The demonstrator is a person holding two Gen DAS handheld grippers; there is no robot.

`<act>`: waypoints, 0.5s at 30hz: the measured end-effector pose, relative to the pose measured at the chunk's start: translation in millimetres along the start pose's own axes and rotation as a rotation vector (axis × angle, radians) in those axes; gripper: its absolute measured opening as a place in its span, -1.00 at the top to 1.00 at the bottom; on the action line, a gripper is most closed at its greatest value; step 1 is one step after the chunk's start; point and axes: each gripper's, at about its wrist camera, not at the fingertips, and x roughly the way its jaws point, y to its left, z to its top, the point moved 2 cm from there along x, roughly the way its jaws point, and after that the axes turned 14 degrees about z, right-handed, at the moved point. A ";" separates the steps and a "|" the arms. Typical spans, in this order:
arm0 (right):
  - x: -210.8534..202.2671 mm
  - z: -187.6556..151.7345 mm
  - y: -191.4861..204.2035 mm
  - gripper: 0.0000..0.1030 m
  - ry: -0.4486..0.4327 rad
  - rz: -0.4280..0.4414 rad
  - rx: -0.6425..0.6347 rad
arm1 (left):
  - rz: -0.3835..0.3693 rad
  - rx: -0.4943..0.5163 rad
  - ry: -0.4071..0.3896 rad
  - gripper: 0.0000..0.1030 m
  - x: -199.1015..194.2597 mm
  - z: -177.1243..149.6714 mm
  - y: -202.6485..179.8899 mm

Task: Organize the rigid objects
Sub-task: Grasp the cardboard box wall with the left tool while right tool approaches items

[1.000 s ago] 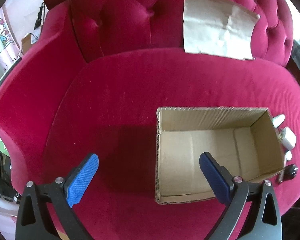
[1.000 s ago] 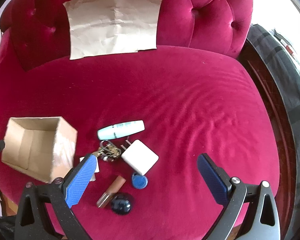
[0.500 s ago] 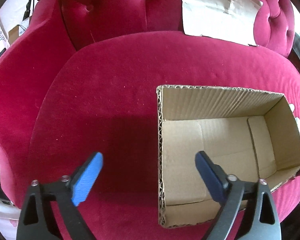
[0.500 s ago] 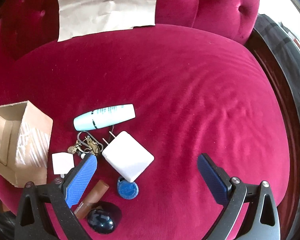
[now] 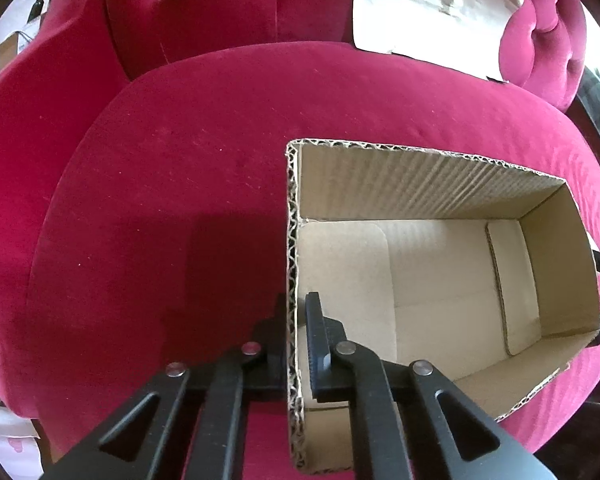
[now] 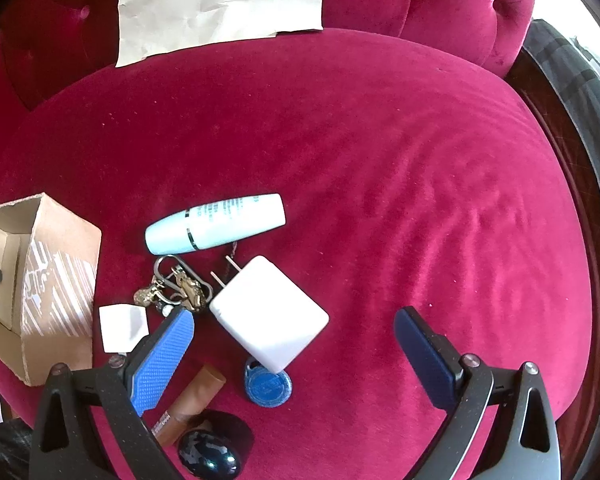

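Observation:
An empty open cardboard box [image 5: 440, 184] sits on the red velvet seat. My left gripper [image 5: 294, 320] is shut on the box's near left wall, one finger inside and one outside. In the right wrist view the box [image 6: 56, 292] is at the left. My right gripper [image 6: 292, 344] is open and empty, low over a cluster of small items: a white charger block [image 6: 268, 316], a pale blue tube [image 6: 216, 222], a key bunch [image 6: 176, 288], a blue fob [image 6: 268, 386], a brown stick [image 6: 192, 404], a dark egg-shaped stone [image 6: 208, 454] and a small white square [image 6: 120, 326].
A creased sheet of brown paper [image 6: 220, 0] leans on the tufted backrest; it also shows in the left wrist view [image 5: 436, 16]. The seat's right edge drops to a dark wooden frame [image 6: 568, 152] and grey plaid fabric [image 6: 580, 80].
My left gripper moved forward to the box and shut on its near left wall. My right gripper came down closer over the small items and stayed open.

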 end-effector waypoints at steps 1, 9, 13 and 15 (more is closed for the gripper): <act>0.0 0.5 0.0 -0.99 -0.001 0.003 0.001 | 0.002 -0.007 0.001 0.93 0.6 0.1 1.2; 6.2 3.9 -0.4 -0.99 0.014 0.014 -0.007 | 0.008 -0.017 0.005 0.94 -1.6 -4.5 2.7; 9.7 5.3 -2.4 -0.97 0.027 0.014 -0.007 | 0.013 -0.019 0.009 0.94 -4.3 -6.5 0.4; 10.9 6.4 -4.1 -0.91 0.031 0.006 -0.009 | 0.011 -0.021 0.011 0.94 -2.1 -3.8 -1.7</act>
